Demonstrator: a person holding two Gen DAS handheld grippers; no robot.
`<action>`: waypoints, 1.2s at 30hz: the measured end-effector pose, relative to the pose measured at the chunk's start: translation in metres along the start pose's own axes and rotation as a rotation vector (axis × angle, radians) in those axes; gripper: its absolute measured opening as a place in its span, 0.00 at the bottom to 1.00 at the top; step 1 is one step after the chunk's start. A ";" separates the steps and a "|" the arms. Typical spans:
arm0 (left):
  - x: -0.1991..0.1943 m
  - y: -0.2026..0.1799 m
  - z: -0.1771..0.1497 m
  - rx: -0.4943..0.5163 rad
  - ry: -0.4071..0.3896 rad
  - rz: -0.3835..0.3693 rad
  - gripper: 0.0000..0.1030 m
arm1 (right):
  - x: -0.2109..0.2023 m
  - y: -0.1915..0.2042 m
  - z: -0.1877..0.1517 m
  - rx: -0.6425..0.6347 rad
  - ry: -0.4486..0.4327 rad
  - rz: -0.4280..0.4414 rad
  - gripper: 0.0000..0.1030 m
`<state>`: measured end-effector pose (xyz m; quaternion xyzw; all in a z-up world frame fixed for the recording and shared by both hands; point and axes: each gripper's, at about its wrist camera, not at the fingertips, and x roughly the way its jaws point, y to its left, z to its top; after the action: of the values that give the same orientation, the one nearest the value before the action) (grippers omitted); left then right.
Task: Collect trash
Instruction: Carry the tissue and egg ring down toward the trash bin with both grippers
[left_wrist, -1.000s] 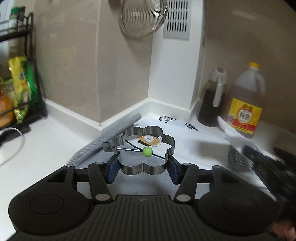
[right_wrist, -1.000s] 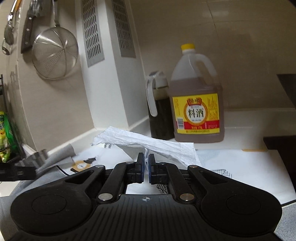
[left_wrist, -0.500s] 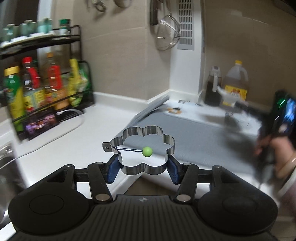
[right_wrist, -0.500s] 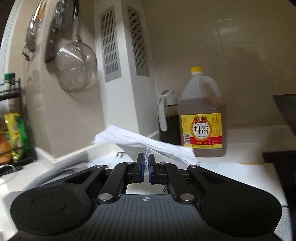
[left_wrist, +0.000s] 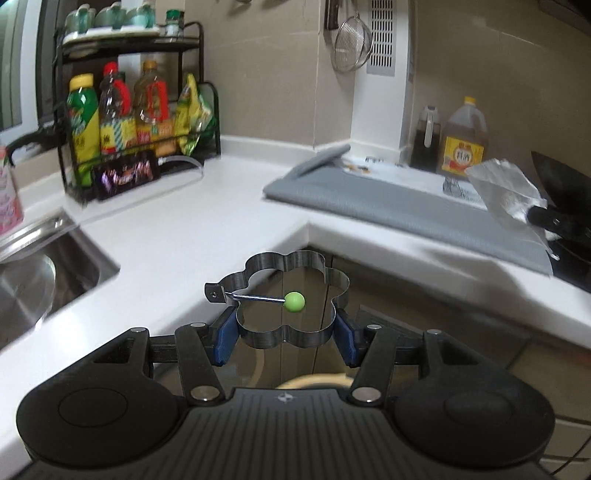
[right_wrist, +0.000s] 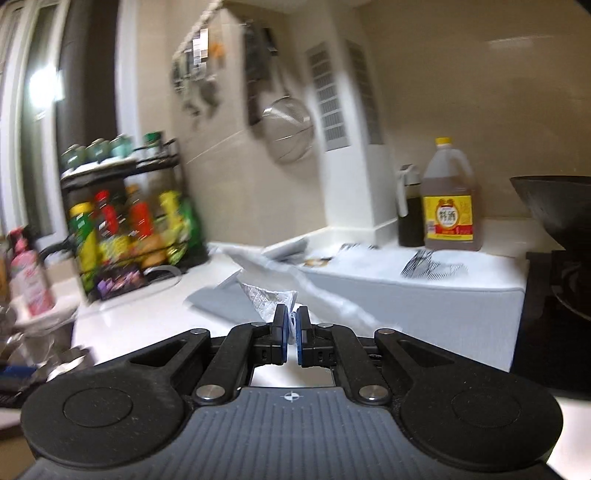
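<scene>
My left gripper (left_wrist: 286, 338) is shut on a flower-shaped metal ring mould (left_wrist: 284, 295) with a thin wire handle tipped by a green ball (left_wrist: 294, 301); it hangs in the air in front of the white counter's inner corner. My right gripper (right_wrist: 291, 332) is shut on a crumpled white wrapper (right_wrist: 271, 297), blurred, held above the counter's front edge. In the left wrist view that wrapper (left_wrist: 506, 192) and the right gripper (left_wrist: 550, 218) show at the far right over the grey mat (left_wrist: 388, 203).
A steel sink (left_wrist: 33, 280) lies at the left, a black rack of bottles (left_wrist: 129, 122) behind it. An oil jug (left_wrist: 463, 144) and a dark bottle (left_wrist: 426, 138) stand in the far corner, papers (right_wrist: 432, 264) on the mat, a black wok (right_wrist: 554, 206) at right.
Both grippers pulled back from the far corner towards the counter's front edge, each keeping its load. The right view swung left, bringing the bottle rack into sight.
</scene>
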<state>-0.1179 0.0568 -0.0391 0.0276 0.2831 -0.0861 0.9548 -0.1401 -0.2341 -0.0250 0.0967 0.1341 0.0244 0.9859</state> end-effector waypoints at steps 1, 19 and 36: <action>-0.001 0.002 -0.007 -0.015 0.015 -0.001 0.58 | -0.009 0.007 -0.007 -0.004 0.007 0.008 0.05; -0.020 0.016 -0.038 -0.057 0.031 -0.018 0.58 | -0.022 0.074 -0.068 -0.131 0.275 0.086 0.05; -0.014 0.010 -0.041 -0.017 0.043 -0.019 0.58 | -0.013 0.084 -0.069 -0.174 0.307 0.090 0.05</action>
<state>-0.1502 0.0726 -0.0659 0.0185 0.3047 -0.0923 0.9478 -0.1734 -0.1395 -0.0705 0.0120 0.2760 0.0945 0.9564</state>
